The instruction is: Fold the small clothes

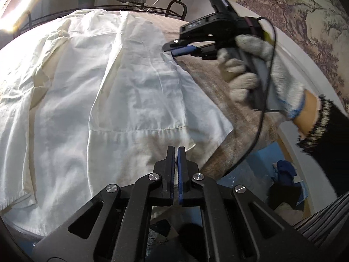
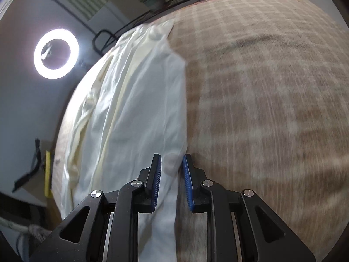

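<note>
**Ana:** White cotton, that was the garment (image 1: 98, 83). It lay spread over the brown checked cloth (image 2: 261, 87) on the table and filled the left and middle of the left wrist view.

**Ben:** And the left gripper (image 1: 176, 150)?

**Ana:** Low in the centre of that view, jaws pressed together at the garment's near hem. Whether fabric was pinched between the pads, I couldn't tell.

**Ben:** The right gripper (image 2: 171, 159)?

**Ana:** Its jaws stood a little apart, straddling the garment's right edge, which bunched between the pads. The pads didn't look pressed on it yet. In the left wrist view a gloved hand (image 1: 250, 72) held that gripper in the upper right, tips at the far side edge.

**Ben:** So which step?

**Ana:** Taking hold for a fold, I'd judge: both tools on the same side of the garment, nothing lifted yet.

**Ben:** Next?

**Ana:** Probably closing the right jaws on that edge, then carrying both points across leftward together, keeping the edge taut.
</note>
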The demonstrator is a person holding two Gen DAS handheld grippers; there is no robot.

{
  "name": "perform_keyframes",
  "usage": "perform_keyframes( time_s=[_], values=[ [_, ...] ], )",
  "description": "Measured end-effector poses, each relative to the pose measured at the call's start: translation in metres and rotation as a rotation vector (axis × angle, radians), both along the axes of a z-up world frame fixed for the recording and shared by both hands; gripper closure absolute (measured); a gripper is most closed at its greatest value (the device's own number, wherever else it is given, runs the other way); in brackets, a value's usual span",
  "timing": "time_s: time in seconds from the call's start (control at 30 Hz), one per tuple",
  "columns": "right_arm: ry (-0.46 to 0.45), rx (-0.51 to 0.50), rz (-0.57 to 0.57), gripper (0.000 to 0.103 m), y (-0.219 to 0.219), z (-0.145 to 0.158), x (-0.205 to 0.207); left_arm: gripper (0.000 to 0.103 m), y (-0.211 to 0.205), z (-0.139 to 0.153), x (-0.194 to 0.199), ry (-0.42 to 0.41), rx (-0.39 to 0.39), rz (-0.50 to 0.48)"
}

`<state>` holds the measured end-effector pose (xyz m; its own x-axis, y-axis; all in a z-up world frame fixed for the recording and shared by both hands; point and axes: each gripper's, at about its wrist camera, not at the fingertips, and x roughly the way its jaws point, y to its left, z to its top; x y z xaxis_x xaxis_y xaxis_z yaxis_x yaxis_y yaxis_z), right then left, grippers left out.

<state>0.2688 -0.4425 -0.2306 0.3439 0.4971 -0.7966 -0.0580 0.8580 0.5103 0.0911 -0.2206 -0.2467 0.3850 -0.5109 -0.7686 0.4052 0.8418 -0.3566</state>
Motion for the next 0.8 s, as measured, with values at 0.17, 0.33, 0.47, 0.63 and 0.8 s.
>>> perform_keyframes(
  time_s=[0.17,0.33,0.47,0.63,0.8],
  values=[
    [-0.049,-0.067,0.031,0.101,0.009,0.004,0.007,0.103,0.0,0.008,0.0,0.039,-0.084,0.002],
    [-0.104,-0.132,0.079,0.102,0.011,0.024,0.009,0.103,-0.008,0.018,0.0,0.035,-0.106,0.005],
    [-0.123,-0.184,0.11,0.102,0.014,0.033,0.012,0.097,-0.016,0.022,-0.004,-0.02,-0.027,0.003],
    [-0.091,-0.235,0.124,0.102,0.02,0.022,0.015,0.071,-0.031,0.011,-0.008,-0.046,0.065,-0.034],
    [-0.084,-0.233,0.128,0.102,0.018,0.018,0.015,0.103,-0.036,-0.001,-0.008,-0.103,0.146,-0.038]
  ],
)
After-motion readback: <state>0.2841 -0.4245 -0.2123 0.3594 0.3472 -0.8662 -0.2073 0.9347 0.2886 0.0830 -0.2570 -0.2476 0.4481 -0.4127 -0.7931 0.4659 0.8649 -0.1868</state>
